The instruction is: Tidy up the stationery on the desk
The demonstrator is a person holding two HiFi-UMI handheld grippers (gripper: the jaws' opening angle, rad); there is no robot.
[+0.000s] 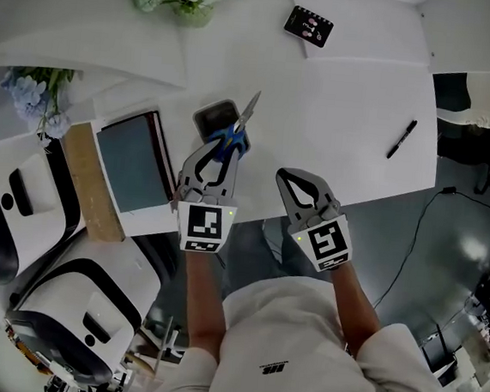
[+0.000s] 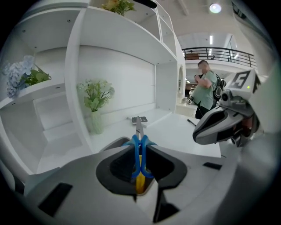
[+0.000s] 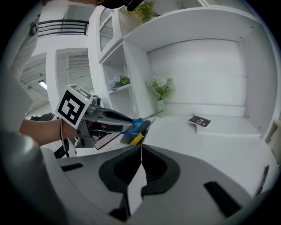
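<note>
Scissors (image 1: 238, 132) with blue plastic loops sit pinched in left tongs (image 2: 140, 144); right tongs (image 3: 141, 148) pressed together, empty.

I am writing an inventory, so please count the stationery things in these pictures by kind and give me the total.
blue scissors: 1
black pen: 1
calculator: 1
notebook: 1
pen holder: 1
total: 5

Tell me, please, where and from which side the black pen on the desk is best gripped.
Grip the black pen mid-barrel, from above, jaws across its length: it lies flat on the desk with bare surface either side. The right hand-held gripper, nearest, is shut and would need opening.
</note>
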